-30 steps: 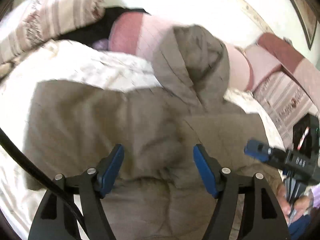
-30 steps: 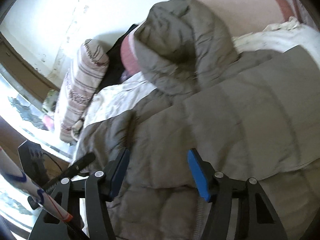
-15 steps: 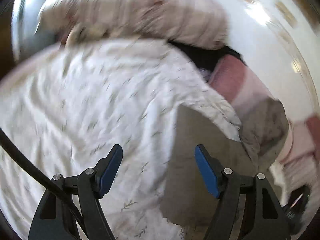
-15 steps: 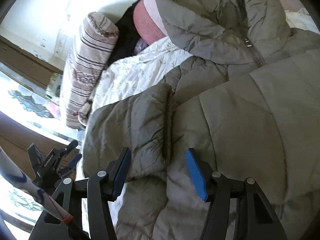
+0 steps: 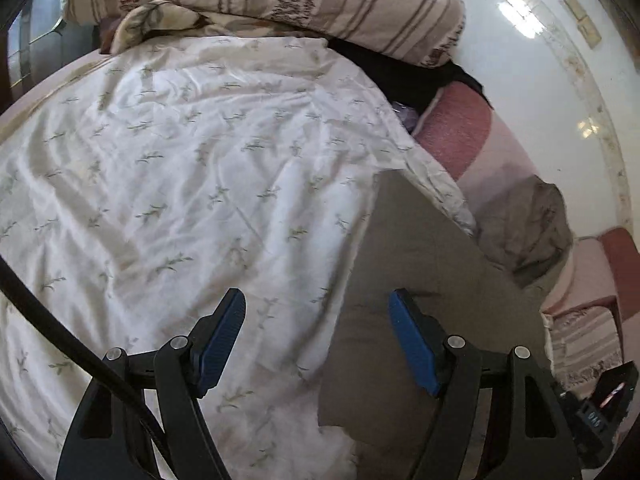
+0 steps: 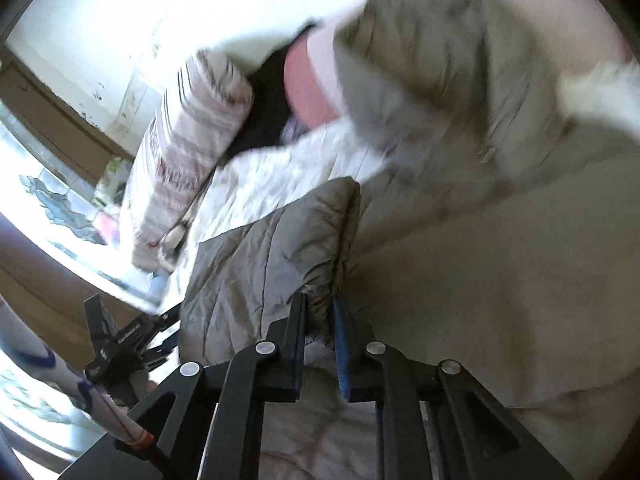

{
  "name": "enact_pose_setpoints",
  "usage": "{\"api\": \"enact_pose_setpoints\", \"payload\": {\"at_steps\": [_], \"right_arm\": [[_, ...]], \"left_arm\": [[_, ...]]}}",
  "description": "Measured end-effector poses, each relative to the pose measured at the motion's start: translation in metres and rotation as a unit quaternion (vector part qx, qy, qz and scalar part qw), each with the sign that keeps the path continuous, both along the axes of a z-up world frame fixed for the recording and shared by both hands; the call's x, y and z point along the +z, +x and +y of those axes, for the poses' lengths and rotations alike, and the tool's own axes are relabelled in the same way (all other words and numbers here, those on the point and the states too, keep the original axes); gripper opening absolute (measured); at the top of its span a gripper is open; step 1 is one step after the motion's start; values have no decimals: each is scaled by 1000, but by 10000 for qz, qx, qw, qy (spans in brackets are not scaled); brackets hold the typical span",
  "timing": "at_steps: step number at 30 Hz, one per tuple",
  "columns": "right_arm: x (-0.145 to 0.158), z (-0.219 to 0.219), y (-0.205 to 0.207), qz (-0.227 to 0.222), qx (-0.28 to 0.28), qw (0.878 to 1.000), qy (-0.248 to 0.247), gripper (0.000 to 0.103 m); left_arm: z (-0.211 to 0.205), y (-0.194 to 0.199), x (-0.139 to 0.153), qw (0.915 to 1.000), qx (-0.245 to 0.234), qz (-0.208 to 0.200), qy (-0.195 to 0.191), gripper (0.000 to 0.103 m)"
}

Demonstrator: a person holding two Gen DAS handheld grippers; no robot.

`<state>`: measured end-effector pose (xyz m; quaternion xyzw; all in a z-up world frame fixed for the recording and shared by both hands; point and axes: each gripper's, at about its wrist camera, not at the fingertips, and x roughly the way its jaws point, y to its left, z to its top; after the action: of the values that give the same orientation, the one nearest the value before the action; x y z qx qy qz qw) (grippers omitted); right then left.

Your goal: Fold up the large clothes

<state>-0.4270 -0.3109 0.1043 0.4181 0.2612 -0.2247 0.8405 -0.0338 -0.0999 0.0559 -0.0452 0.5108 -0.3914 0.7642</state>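
1. One fold of the grey padded jacket [image 6: 276,256] is sitting pinched between your right gripper [image 6: 320,340] jaws.
2. Your left gripper [image 5: 316,340] is hanging wide open, its right finger over the jacket's edge on the floral bedsheet [image 5: 180,168].

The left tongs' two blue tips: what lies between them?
Nothing is held. In the left wrist view the left tongs stand open over the white flowered bedsheet, with the grey puffer jacket's edge beside the right tip.
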Motion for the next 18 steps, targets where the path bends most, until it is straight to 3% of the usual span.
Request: {"api": "enact_pose_setpoints", "payload": {"at_steps": [4,7,13,18], "right_arm": [[41,-3,-56,383,-458,9946,-846,14],[45,-3,-92,768,-803,9864,-1207,14],[13,-24,-142,1317,-1512,9710,-1304,14],[-29,-56,-156,1734,-1739,9657,-848,14]], "left_arm": [[-13,-21,6,9994,-319,4,-142,74],[-36,-49,5,9972,-733,-123,-4,74],[-88,-118,-18,9852,-1446,-655,648,74],[-111,-140,-43,9740,-1530,-1066,1289,81]]}}
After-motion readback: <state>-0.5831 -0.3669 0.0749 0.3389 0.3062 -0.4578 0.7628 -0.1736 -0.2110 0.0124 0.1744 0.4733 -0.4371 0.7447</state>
